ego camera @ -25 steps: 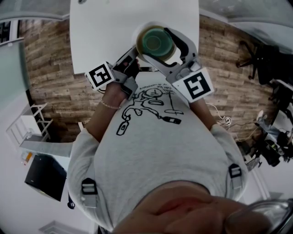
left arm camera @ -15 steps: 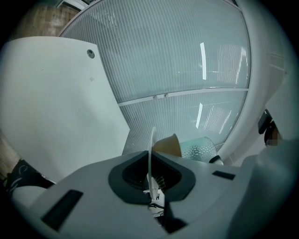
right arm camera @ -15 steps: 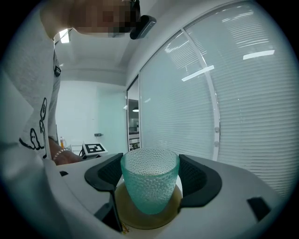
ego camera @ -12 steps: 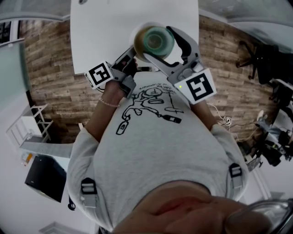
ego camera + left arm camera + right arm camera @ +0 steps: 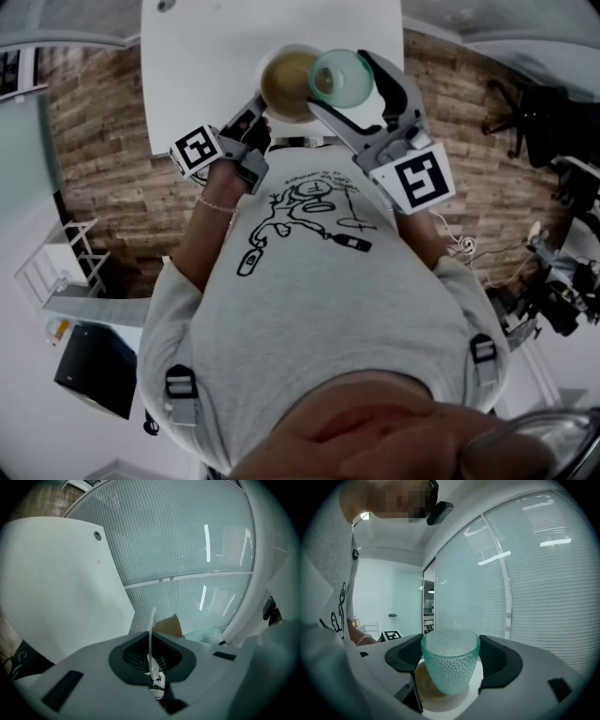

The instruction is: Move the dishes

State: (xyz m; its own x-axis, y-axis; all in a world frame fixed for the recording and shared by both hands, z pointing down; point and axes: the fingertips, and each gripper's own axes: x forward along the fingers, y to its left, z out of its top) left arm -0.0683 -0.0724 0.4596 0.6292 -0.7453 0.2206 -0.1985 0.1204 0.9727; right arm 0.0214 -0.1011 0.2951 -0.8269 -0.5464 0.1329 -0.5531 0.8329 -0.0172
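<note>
Partly hidden, dish sits clamped in left jaws (right jaws clamp glass).

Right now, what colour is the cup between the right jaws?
The cup is translucent teal, dimpled all over; the right gripper view shows it best.

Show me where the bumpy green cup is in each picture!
Head view: cup at the top, just right of middle.
Left gripper view: only a sliver of the cup, low and right of middle.
Right gripper view: cup low in the middle, between the jaws.
Shared landmark: the brown-centred plate next to it.
</note>
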